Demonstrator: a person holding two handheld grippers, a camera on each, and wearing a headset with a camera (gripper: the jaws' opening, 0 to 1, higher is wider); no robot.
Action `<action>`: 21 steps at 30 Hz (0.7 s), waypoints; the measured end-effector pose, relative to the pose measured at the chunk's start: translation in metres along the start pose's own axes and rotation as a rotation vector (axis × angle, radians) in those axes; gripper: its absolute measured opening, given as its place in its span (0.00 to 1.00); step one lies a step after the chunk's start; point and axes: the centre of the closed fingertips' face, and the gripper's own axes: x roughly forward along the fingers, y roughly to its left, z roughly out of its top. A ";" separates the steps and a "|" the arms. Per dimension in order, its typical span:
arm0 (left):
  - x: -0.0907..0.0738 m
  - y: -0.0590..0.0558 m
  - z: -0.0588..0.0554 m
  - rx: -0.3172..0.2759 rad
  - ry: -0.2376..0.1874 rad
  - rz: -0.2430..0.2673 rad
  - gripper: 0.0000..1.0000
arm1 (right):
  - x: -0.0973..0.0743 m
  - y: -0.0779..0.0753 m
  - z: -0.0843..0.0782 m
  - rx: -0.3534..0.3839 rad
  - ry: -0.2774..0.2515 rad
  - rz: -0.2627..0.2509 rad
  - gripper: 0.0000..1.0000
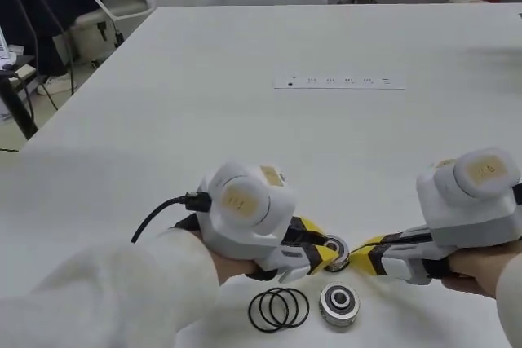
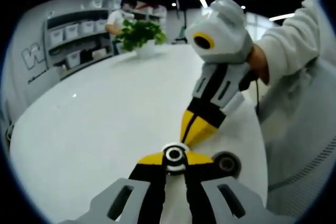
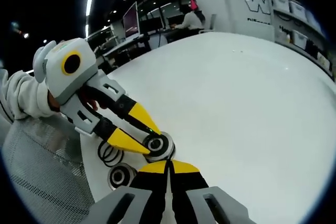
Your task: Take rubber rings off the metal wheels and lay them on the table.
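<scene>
1. One metal wheel, silver with a dark hub, sits pinched between the left gripper tips.
2. The second wheel lies flat on the table.
3. Thin black rubber rings lie flat and overlapping, just beside it.

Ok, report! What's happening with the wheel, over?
Left tool shut on a wheel. Right tool shut, tips at its rim. Loose rings and second wheel lie beside, nothing blocking.

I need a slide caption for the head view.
Left gripper holds a metal wheel while right gripper meets it; loose rubber rings and second wheel lie on table.
</scene>
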 end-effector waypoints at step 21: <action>-0.001 0.000 -0.001 0.037 0.004 0.014 0.13 | -0.005 0.006 0.015 0.120 -0.059 0.014 0.00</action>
